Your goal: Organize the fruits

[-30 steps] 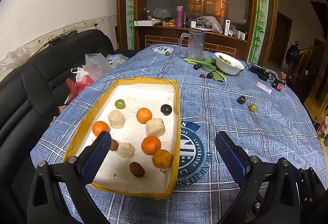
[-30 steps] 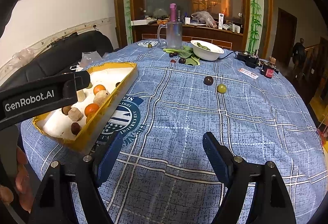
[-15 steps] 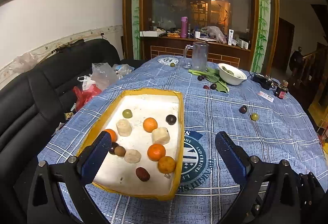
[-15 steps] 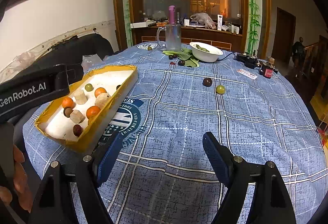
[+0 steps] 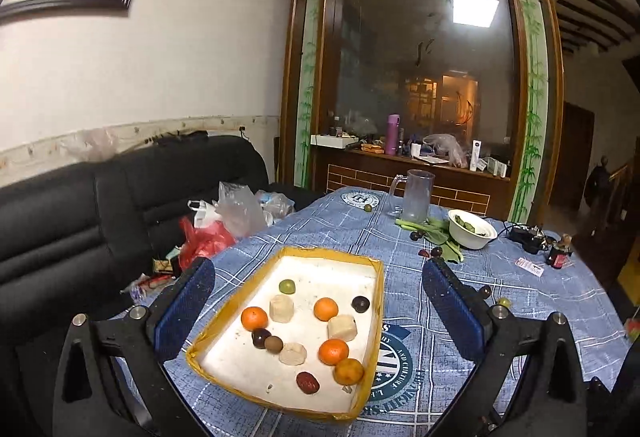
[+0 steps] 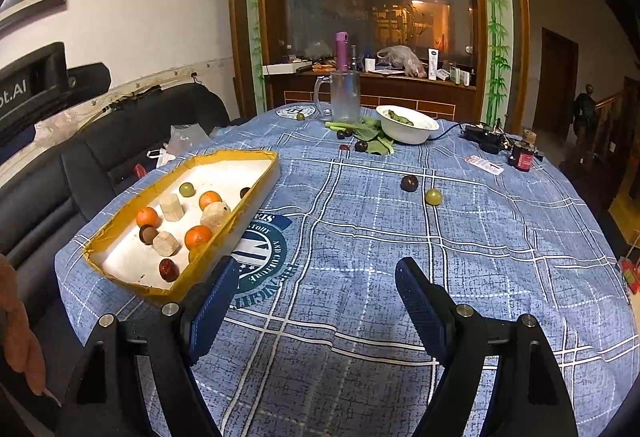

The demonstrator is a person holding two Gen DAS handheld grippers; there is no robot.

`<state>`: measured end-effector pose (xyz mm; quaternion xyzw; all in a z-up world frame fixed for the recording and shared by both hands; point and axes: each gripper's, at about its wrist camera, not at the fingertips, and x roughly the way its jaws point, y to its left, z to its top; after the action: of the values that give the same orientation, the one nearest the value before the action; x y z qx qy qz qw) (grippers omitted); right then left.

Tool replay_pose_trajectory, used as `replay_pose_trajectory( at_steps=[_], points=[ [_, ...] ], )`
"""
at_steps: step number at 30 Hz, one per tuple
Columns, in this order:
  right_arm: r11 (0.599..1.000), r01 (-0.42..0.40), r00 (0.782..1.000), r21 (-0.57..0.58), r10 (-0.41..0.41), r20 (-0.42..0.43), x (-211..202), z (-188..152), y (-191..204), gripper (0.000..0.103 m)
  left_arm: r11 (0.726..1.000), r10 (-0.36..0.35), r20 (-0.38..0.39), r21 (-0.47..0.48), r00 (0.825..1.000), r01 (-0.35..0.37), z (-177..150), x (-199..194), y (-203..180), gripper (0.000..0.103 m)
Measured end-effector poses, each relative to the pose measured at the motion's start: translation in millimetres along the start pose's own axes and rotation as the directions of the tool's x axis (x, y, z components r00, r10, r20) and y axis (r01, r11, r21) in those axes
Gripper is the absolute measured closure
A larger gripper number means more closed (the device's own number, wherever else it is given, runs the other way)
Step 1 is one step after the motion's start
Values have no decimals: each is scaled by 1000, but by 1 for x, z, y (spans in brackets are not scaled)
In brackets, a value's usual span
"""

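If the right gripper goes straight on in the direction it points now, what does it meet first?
Probably the bare blue tablecloth: the open, empty right gripper tilts down toward it. The dark fruit and green fruit lie farther ahead, slightly right; depth is unclear.

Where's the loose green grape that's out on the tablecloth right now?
In the right wrist view, the small round green grape lies on the blue plaid tablecloth, right of the yellow-rimmed tray, beside a dark round fruit.

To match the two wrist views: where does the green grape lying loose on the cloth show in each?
Left wrist: green grape, far right, just past the right finger, beside a dark fruit.
Right wrist: green grape, right of centre on open cloth.
Shared landmark: white bowl.
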<state>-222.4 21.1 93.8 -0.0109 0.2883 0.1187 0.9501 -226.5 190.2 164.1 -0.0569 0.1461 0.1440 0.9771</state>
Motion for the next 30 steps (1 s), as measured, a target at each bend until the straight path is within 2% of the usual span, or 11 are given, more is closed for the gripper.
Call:
replay_pose_trajectory(
  at_steps=[5,8,10,13,16,23,30],
  points=[
    [999,-9,1000,-41,10,9,1,3,9,19,999,-19,18,-36,1000,20,-4,5,13,0],
    [997,-34,999,-75,35,14,2,12,18,18,999,-42,-49,-22,998,41,-4,17,17,0],
    [994,-44,999,-104,46,16,4,19,27,15,1000,-18,-110,-13,994,17,-4,27,20,0],
    [987,-62,998,-150,64,6,11,28,44,15,999,44,-160,9,986,-43,-8,38,26,0],
    [979,-86,996,-184,83,-22,20,30,60,15,997,75,-214,9,974,-75,-15,51,36,0],
    [967,-111,993,-228,96,-73,44,35,91,14,993,104,-274,-22,956,-114,-24,67,64,0],
    [964,-117,990,-238,94,-106,59,37,104,14,993,94,-319,-39,943,-112,-34,81,76,0]
  ],
)
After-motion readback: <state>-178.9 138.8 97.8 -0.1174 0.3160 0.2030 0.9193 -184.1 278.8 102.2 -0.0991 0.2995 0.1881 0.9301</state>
